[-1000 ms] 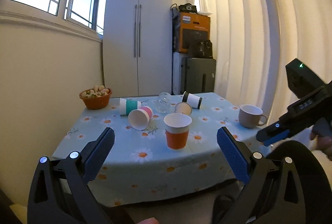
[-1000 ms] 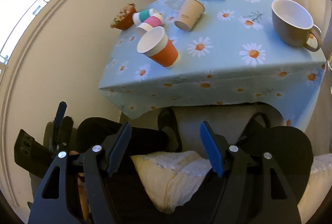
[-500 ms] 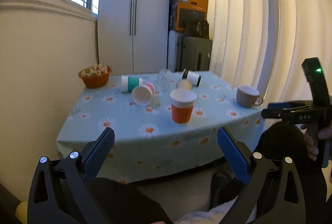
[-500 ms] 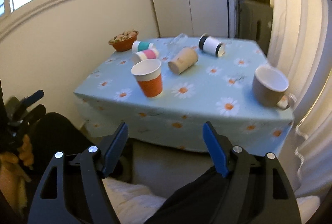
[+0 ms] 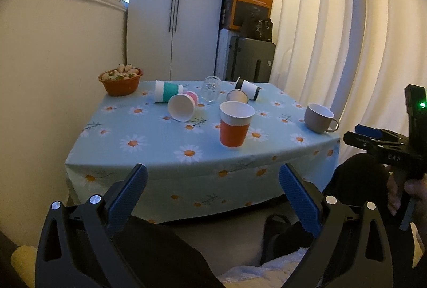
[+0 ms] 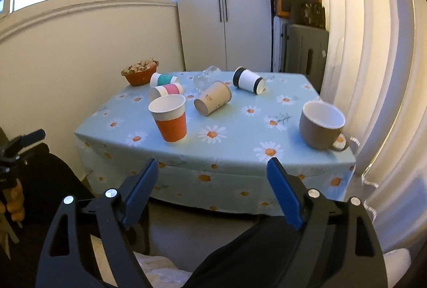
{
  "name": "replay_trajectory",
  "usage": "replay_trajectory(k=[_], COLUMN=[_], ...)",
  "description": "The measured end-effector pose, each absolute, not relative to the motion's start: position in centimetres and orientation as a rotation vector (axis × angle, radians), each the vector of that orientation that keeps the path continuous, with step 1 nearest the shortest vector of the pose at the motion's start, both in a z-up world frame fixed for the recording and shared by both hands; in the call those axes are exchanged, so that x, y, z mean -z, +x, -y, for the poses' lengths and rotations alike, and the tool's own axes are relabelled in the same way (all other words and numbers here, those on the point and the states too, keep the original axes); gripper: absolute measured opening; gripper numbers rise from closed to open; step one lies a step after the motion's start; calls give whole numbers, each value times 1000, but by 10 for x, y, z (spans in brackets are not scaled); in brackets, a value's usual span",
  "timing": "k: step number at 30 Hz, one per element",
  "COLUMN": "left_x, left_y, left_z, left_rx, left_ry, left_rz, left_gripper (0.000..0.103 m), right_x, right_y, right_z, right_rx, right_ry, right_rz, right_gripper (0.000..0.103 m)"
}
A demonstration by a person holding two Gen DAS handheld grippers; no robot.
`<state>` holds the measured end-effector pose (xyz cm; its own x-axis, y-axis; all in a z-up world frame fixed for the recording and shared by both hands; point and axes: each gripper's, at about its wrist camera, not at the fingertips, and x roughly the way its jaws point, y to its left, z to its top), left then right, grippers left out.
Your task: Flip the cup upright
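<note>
Tan cup (image 6: 213, 98) side-on, right view only

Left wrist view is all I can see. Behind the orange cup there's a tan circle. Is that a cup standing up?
Observer: No. The right wrist view shows the tan cup from the side, and it is lying down on the table.
Operator: And the other grabber, is it holding anything?
Observer: No. The right gripper is open with nothing between its fingers, and it has not reached the table.
</note>
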<state>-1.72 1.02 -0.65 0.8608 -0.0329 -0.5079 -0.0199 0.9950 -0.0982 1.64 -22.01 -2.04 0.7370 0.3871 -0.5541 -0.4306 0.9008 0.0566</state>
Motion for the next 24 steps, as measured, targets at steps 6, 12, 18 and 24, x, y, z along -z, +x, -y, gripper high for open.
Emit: replay_trajectory(k=[6, 12, 18, 24], left_x=[8, 10, 11, 12], left_y=[-14, -11, -10, -10], left_z=[-6, -3, -3, -3], left_rx=[8, 10, 9, 8], left_ry=[-93, -80, -92, -92], left_rz=[-547, -561, -559, -563], left_gripper=[96, 96, 96, 96], right_x=[18, 19, 20, 20], right_y=[11, 8, 9, 9], right_z=[216, 210, 210, 209], right_rx=[-435, -427, -422, -420], right_ry=[-97, -131, -131, -139], right_rz=[-567, -550, -561, -567], right_gripper=[82, 82, 82, 83])
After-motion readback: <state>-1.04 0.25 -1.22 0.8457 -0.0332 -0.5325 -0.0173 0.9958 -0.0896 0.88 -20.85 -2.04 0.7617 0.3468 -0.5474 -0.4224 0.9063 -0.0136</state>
